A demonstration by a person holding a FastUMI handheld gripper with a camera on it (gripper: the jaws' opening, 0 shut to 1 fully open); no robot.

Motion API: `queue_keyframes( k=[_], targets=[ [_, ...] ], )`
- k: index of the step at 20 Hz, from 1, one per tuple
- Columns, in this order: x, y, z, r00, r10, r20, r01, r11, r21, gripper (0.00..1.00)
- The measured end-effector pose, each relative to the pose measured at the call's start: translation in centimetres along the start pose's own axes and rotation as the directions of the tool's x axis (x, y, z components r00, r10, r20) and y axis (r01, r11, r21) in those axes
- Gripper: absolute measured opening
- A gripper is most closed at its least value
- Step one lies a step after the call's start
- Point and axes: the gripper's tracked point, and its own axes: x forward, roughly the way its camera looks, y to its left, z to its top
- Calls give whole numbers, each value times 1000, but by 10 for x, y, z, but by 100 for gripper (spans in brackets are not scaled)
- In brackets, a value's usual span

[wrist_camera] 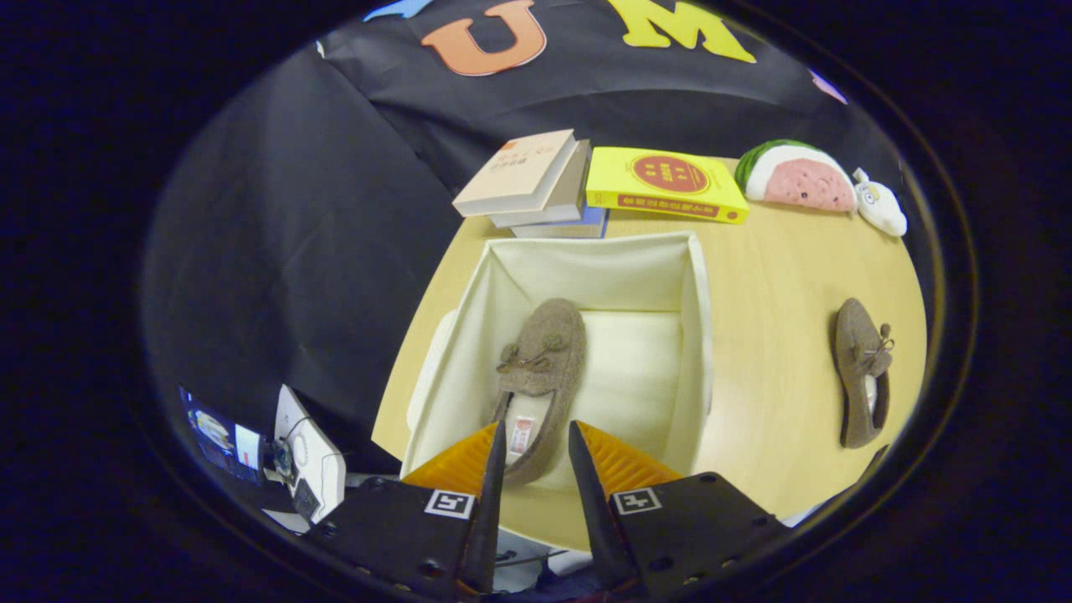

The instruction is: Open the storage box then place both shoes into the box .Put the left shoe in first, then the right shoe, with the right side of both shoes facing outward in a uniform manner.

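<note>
1. A stack of books point(536, 186) lies beyond the far wall of the storage box point(586, 268), with a yellow book point(666, 184) just beside it.
2. Further along the table edge sit a watermelon-slice plush point(796, 176) and a small white toy point(881, 208), touching or nearly so.
3. The box stands open on a round, light wooden table point(779, 276); one brown slipper point(540, 377) lies inside along its left wall, heel toward the fingers.
4. The second brown slipper point(863, 373) lies on the bare table, well apart from the box.
5. The gripper point(536, 444) hovers over the box's near rim, fingers spread, pinching nothing; the boxed slipper's heel shows between the tips.
6. Black cloth walls the booth; white devices point(310, 456) sit below the table.
</note>
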Motion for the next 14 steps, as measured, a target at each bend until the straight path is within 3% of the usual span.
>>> queue_keyframes(
  k=[2, 6, 10, 14],
  targets=[
    [-22, -16, 5, 999, -36, 32, 38, 997, -65, 45],
    [-51, -59, 6, 984, -159, 78, 170, 971, -166, 83],
    [-66, -106, 2, 973, -224, 63, 232, 958, -167, 93],
    [-75, -192, -9, 927, -374, 26, 373, 917, -141, 95]
  ],
)
